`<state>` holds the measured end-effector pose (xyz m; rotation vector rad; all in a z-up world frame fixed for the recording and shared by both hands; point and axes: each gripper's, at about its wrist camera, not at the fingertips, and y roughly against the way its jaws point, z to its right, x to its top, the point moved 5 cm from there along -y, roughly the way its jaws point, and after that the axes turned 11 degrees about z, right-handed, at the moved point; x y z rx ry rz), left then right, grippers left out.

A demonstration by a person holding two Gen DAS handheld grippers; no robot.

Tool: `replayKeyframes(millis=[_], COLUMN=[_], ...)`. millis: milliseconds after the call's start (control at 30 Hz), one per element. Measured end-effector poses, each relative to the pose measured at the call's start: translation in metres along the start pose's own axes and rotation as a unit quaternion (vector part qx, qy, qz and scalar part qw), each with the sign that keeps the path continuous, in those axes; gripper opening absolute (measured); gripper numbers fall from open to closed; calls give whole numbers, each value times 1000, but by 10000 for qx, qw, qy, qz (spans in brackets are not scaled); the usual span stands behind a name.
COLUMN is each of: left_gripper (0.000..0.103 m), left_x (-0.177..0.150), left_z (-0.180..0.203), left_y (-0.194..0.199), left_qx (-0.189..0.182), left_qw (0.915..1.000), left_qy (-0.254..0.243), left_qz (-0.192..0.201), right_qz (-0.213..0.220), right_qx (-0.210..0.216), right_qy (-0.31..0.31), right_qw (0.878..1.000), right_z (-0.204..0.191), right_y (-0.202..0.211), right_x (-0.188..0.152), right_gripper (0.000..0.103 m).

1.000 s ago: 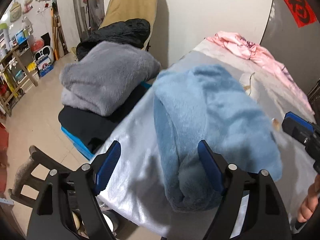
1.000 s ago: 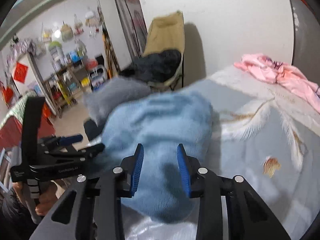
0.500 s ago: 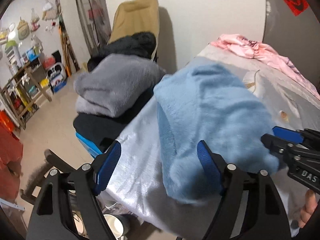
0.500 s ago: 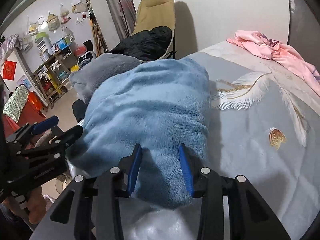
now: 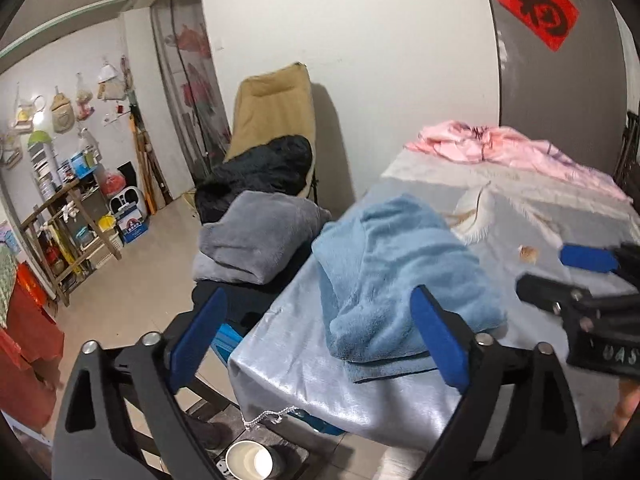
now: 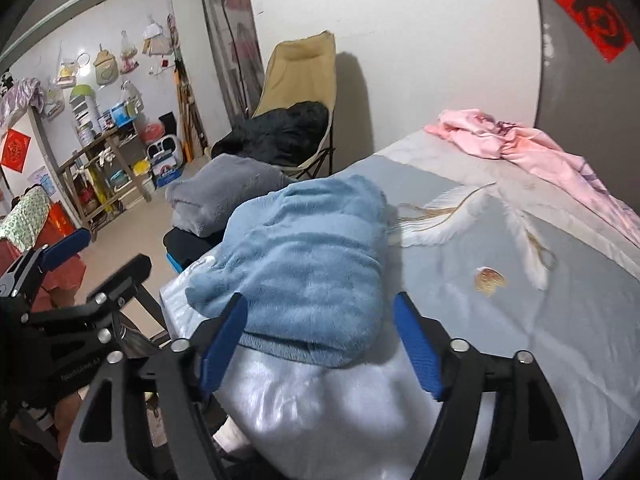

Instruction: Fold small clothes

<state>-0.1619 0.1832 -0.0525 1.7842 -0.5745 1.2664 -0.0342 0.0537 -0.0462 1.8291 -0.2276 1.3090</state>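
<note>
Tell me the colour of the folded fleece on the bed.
Light blue fleece; clearest in the right wrist view.

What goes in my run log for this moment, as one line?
left gripper: open | right gripper: open | blue fleece: folded, released on bed

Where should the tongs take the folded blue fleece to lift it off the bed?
Probably the thick folded end of the blue fleece nearest the bed's foot, approached from that side: its layers stack there, so one pinch could catch them all.
</note>
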Motion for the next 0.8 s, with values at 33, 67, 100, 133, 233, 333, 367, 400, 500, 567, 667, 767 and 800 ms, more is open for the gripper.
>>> replayKeyframes(millis=[33, 67, 100, 133, 233, 333, 367, 400, 500, 567, 667, 767, 800], left_gripper=[93, 93, 93, 93, 94, 94, 94, 94, 94, 94, 94, 94, 94], left_x=[2, 3, 3, 2, -1, -5, -6, -7, -12, -15, -20, -20, -20], left_z=[-1, -2, -3, -3, -1, 4, 3, 3, 4, 8, 9, 10, 12], left_y=[5, 8, 12, 14, 22, 29, 30, 30, 26, 24, 21, 21, 21], left_qx=[4, -20, -59, -78, -52, 120, 143, 142, 52, -51, -108, -76, -67], left_qw=[10000, 9999, 9998, 9997, 9998, 9998, 9997, 9995, 9988, 9984, 9976, 9982, 9986], left_qy=[86, 157, 205, 227, 107, 29, 95, 153, 288, 264, 343, 306, 238], left_qz=[-4, -22, -57, -83, -140, -158, -179, -217, -401, -492, -589, -508, -477], right_qz=[2, 5, 13, 14, -83, -135, -139, -149, -185, -200, -209, -216, -221], right_qx=[-67, -110, -167, -262, -234, -191, -183, -176, -161, -151, -159, -171, -168], right_qy=[-31, -59, -73, -75, -146, -168, -160, -148, -105, -58, -34, -43, -48], right_qw=[10000, 9999, 9998, 9996, 9996, 9996, 9996, 9996, 9996, 9997, 9996, 9996, 9996], right_z=[2, 3, 5, 6, 8, 9, 9, 8, 7, 4, 3, 3, 3], right_y=[5, 8, 11, 14, 15, 15, 15, 15, 14, 14, 14, 14, 13], right_x=[-2, -4, -7, -10, -18, -22, -23, -24, -26, -27, -28, -28, -28], right_gripper=[82, 82, 83, 84, 87, 87, 87, 88, 89, 89, 89, 89, 89])
